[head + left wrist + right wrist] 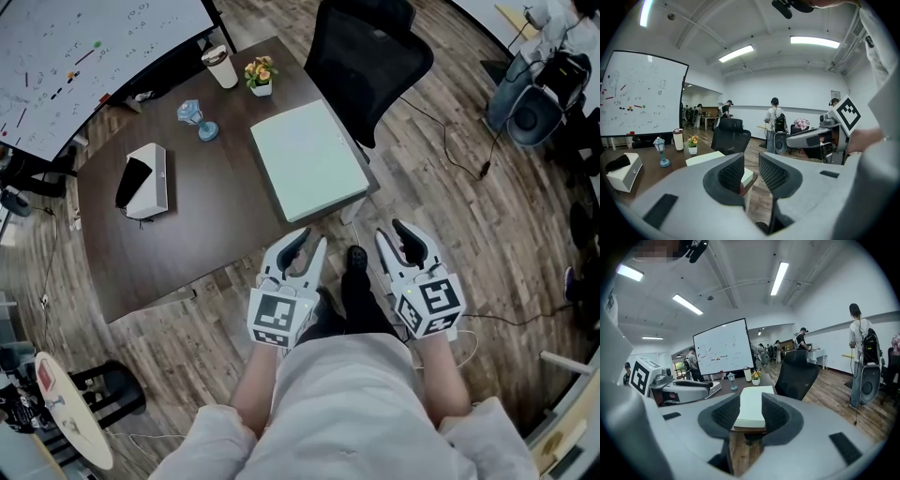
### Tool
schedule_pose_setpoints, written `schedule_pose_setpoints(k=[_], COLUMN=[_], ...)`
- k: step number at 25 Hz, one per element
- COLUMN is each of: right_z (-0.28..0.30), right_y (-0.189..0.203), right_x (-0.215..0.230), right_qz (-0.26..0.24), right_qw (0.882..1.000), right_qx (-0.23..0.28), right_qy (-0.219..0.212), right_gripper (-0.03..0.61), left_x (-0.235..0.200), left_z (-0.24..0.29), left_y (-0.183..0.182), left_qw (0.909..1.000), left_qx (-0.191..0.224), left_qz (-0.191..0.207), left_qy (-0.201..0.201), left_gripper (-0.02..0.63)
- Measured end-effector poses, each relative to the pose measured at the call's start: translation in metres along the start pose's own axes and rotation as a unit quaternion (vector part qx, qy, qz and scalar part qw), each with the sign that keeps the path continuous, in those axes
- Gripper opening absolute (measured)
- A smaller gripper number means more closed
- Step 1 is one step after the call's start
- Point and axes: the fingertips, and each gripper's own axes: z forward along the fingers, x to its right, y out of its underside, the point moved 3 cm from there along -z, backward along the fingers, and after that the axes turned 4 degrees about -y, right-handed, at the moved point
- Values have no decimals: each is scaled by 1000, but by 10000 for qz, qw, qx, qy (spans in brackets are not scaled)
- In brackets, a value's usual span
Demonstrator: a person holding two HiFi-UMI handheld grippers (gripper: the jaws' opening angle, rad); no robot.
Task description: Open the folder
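Observation:
The pale green folder (307, 159) lies closed and flat at the near right corner of the dark brown table (206, 234). Both grippers hang in front of the person's body, short of the table edge and apart from the folder. My left gripper (310, 241) has its jaws a little apart with nothing between them. My right gripper (394, 231) stands wider open and is also empty. In the left gripper view the left gripper (751, 164) points past the folder (704, 158). In the right gripper view the folder (753, 398) shows straight ahead beyond the right gripper (750, 409).
A black office chair (366, 56) stands just behind the folder's corner. On the table are a white box with a black item (145, 183), a small blue lamp (197, 120), a cup (220, 67) and a flower pot (260, 77). A whiteboard (84, 56) stands at the far left. Several people stand in the background.

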Motion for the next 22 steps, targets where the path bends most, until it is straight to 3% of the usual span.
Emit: schedule_pose_setpoints(k=[22], right_z=[53], right_y=[5], right_x=[57], right_qz=[128], right_qw=[9986], right_qx=[-486], right_qy=[-186], right_gripper=[160], left_x=[-10], left_z=[71], left_y=[17], left_qw=[9980], left_qx=[-605], left_qz=[157], left_qy=[-29], left_gripper=[124])
